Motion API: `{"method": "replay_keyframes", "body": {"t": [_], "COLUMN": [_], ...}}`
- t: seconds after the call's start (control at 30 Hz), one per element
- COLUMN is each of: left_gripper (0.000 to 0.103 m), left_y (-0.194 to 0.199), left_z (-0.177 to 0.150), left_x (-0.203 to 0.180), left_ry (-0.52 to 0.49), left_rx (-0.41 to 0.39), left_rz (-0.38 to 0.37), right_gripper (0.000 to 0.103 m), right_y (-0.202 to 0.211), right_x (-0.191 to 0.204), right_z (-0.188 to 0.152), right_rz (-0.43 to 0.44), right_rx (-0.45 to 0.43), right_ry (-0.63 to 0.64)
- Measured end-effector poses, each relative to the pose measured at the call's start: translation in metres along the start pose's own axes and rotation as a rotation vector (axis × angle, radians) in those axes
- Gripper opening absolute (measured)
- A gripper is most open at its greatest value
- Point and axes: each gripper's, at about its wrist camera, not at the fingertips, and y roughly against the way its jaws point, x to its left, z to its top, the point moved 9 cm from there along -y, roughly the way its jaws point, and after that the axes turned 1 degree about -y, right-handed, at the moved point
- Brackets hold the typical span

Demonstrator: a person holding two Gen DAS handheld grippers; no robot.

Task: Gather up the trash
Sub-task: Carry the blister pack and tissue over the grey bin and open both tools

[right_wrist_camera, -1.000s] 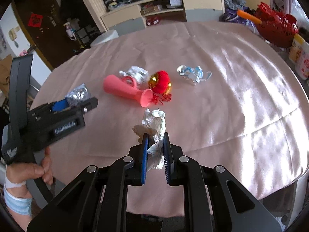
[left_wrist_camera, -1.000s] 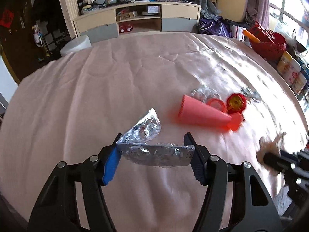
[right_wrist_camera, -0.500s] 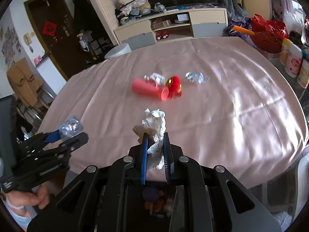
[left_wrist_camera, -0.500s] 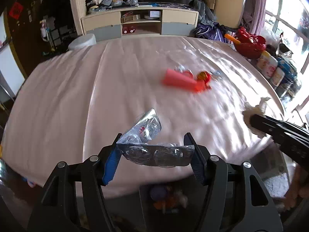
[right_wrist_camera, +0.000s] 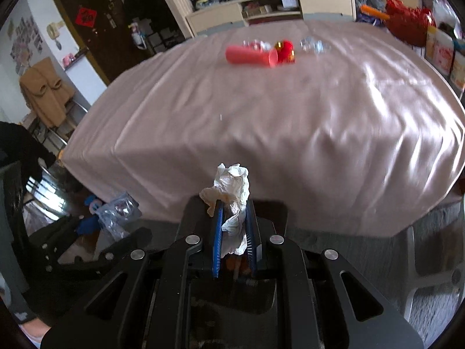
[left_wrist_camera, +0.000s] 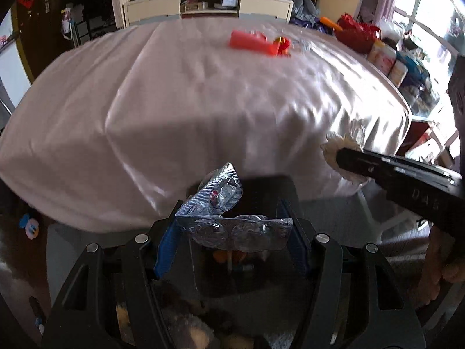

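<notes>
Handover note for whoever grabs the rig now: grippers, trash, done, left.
Left gripper: shut on the empty blister packs, held off the near table edge above a dark bin.
Right gripper: shut on a crumpled tissue, also past the table edge, over the same bin.
Done: both pieces lifted off the table.
Left: drop both in the bin, then go back for the foil scraps at the far end beside the red cup and red ornament. Whether cup and ornament count as trash is unclear.
</notes>
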Motion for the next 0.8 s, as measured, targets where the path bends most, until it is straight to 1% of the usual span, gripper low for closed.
{"method": "replay_keyframes", "body": {"t": [0.13,0.2,0.27,0.33,0.4,0.5,0.57,0.6,0.8], "left_gripper": [0.060,0.060,0.060,0.060,0.060,0.061,0.061,0.061,0.061], "left_y": [-0.014,-0.022,-0.031,-0.037,-0.040,-0.039,-0.039,-0.040,-0.043], "left_z": [-0.033,-0.044,-0.051,-0.054,-0.057,-0.058,-0.058,-0.059,-0.060], "left_x": [-0.005,-0.007,-0.007,-0.003,-0.002,-0.001,0.000,0.000,0.002], "left_ry": [0.043,0.048,0.043,0.052,0.065,0.059,0.057,0.059,0.064], "left_rx": [0.056,0.075,0.096,0.113,0.126,0.126,0.129,0.134,0.159], "left_rz": [-0.051,-0.066,-0.058,-0.048,-0.054,-0.056,-0.058,-0.058,-0.060], "right_gripper": [0.016,0.016,0.016,0.016,0.016,0.016,0.016,0.018,0.019], "right_y": [-0.008,-0.017,-0.024,-0.031,-0.037,-0.042,-0.043,-0.043,-0.045], "right_x": [-0.001,-0.002,-0.001,0.000,0.001,0.003,0.005,0.006,0.005], "right_z": [-0.022,-0.031,-0.042,-0.047,-0.051,-0.053,-0.053,-0.053,-0.052], "right_rz": [-0.011,-0.020,-0.042,-0.060,-0.048,-0.036,-0.029,-0.026,-0.047], "right_rx": [0.038,0.073,0.099,0.122,0.151,0.174,0.179,0.182,0.186], "right_ry": [-0.006,0.001,0.027,0.052,0.050,0.044,0.041,0.040,0.037]}}
